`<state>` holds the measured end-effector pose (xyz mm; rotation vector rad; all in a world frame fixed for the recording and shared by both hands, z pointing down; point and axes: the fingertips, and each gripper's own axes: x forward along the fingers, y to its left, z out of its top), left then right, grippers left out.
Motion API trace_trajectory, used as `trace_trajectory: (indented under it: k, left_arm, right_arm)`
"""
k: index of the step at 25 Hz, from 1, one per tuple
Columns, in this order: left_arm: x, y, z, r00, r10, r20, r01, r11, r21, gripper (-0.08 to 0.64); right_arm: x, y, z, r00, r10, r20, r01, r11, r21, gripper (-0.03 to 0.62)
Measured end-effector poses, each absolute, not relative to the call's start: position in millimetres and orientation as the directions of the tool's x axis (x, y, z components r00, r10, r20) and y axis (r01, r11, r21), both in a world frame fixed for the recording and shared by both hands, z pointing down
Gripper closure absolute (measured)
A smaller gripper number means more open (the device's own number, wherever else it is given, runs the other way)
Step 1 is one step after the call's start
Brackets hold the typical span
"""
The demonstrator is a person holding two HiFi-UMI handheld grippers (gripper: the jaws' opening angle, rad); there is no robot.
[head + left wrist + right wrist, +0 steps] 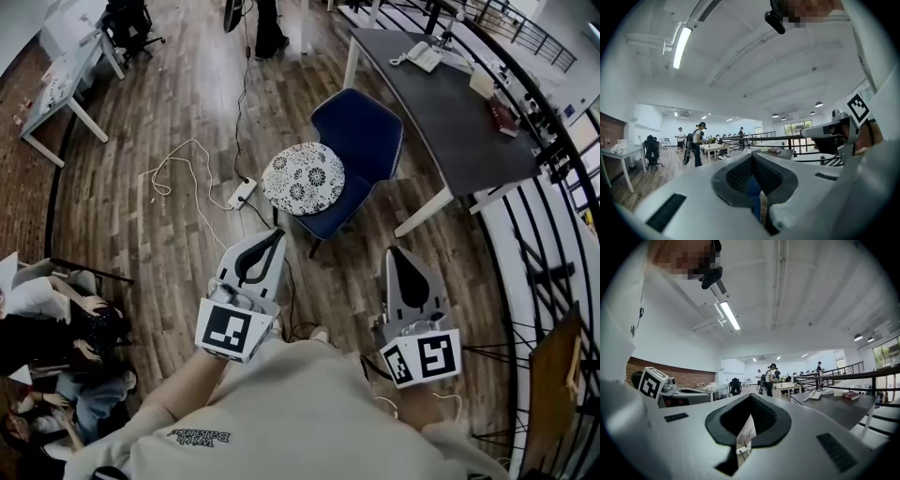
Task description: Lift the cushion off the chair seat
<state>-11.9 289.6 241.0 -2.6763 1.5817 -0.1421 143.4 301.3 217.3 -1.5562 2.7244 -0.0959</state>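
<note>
— Where's the cushion (pixel 303 178)?
— My head view has it lying on the seat of the blue chair (pixel 361 141), well ahead of both claws; the left gripper view catches only a blue sliver
— And the claws?
— Left claw (pixel 275 236) and right claw (pixel 397 253) are each pressed together, empty; only their views show the ceiling lights (pixel 680 44)

A round white cushion (pixel 303 178) with a dark flower pattern lies on the seat of a navy chair (pixel 366 136); the chair stands on the wooden floor (pixel 169 244) just beside a dark grey surface (pixel 450 122) carrying a telephone (pixel 424 56) and a book (pixel 502 116); a white power strip (pixel 242 193) lies near the chair; the left gripper (pixel 276 236) and the right gripper (pixel 397 253) hang apart from the cushion, fingers meeting at the tips, nothing in them.
</note>
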Motion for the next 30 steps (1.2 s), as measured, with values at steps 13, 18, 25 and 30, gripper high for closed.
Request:
trace_trajectory:
  k: [13, 18, 25, 30]
  left_arm:
    - [30, 322, 251, 0.439, -0.893, 0.094, -0.892, -0.446, -0.075, 0.555]
    - [45, 333, 255, 0.441, -0.891, 0.107, -0.889, -0.450, -0.084, 0.555]
    - [63, 336, 255, 0.452, -0.885, 0.111, -0.882, -0.462, -0.090, 0.555]
    - [62, 327, 261, 0.447, -0.889, 0.097, -0.885, -0.456, -0.092, 0.555]
  right_arm:
    - [178, 325, 235, -0.573, -0.820, 0.006, -0.817, 0.571, -0.079, 0.589]
    - [189, 333, 235, -0.583, -0.812, -0.012, -0.808, 0.582, -0.088, 0.589]
    - [200, 336, 245, -0.584, -0.812, 0.003, -0.809, 0.582, -0.090, 0.589]
    - [200, 325, 253, -0.587, -0.810, 0.007, -0.807, 0.584, -0.086, 0.589]
